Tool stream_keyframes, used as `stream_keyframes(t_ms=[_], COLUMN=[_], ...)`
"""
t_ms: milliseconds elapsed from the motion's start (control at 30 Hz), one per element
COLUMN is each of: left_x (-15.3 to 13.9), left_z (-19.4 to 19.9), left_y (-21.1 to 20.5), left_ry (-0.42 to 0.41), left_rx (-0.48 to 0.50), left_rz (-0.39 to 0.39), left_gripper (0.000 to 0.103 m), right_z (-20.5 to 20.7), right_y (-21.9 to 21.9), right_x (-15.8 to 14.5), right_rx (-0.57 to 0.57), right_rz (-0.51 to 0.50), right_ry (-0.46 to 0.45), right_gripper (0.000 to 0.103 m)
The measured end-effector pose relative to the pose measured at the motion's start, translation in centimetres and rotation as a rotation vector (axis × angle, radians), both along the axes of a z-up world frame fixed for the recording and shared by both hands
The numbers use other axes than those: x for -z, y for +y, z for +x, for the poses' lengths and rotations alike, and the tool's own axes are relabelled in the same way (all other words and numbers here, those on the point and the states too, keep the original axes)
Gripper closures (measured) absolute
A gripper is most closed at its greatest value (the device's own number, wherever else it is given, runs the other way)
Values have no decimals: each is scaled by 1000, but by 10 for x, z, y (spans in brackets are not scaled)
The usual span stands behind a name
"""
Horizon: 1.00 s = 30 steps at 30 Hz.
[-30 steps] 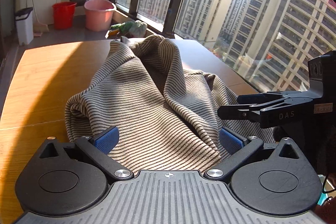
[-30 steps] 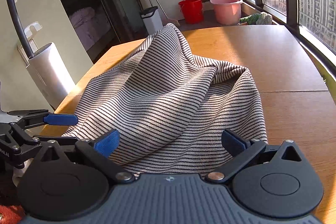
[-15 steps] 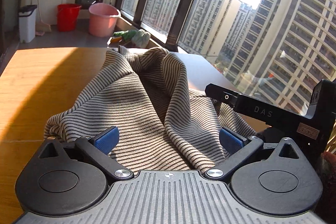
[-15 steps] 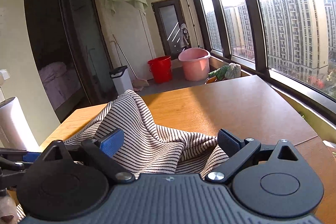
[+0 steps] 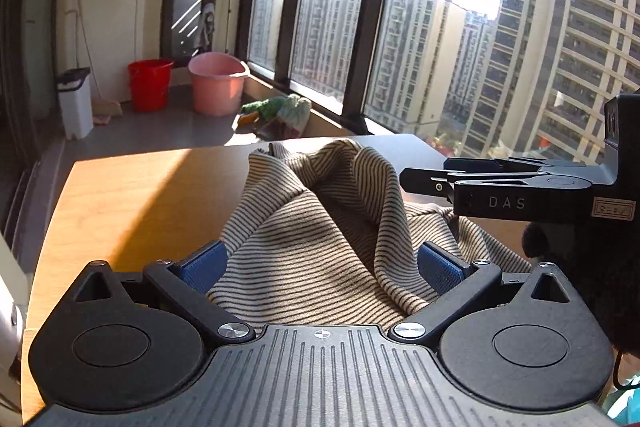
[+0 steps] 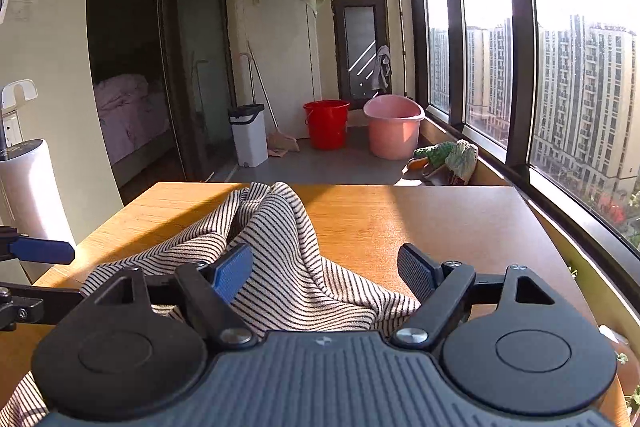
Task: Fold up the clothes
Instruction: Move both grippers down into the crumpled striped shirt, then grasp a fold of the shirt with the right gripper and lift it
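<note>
striped garment bunched on the counter between your two tools

the striped garment (image 5: 320, 235) lies heaped on the wooden counter (image 5: 132, 203), one ridge standing up toward the window. your left hand-held gripper (image 5: 320, 267) has its blue pads spread wide, cloth lying between them but unpressed. your right hand-held gripper (image 6: 326, 271) has just been closing; its jaws stand apart, a fold of the garment between them, and the pads are not squeezing it. in the left wrist view it reaches in from the right.
</note>
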<state>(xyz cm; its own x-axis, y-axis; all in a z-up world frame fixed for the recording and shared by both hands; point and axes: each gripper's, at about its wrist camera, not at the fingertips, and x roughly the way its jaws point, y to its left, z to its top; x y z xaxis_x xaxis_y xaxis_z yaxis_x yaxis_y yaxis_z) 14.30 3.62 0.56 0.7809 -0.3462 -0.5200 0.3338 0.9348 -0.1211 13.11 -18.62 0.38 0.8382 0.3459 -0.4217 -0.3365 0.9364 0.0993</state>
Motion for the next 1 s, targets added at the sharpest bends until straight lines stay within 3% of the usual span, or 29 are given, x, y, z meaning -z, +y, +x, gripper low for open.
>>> stream_keyframes(t_ms=[67,267,400,533,667,833,1000], left_x=[3,22,32,45,51,47,36], left_z=[13,61,65,74,64,63,63], left_y=[-13,-33,-15,7,21,21,36], left_ry=[8,56,58,147,136,127,112], left_rx=[10,-18,-73,-157,-189,-210,-322], left_rz=[57,188,176,180,101,138,112], left_gripper=[0,0,0,0,0,0,0], right_z=[14,58,73,73,68,60,46], right_y=[13,39,46,40,39,44,31], right_x=[-11,0,26,33,39,31,27], right_rx=[-24,-8,-13,14,18,26,64], right_rz=[6,-74,-113,-70,-109,-146,-245], right_ry=[26,86,196,208,203,160,57], right_gripper=[42,42,42,42,42,57,55])
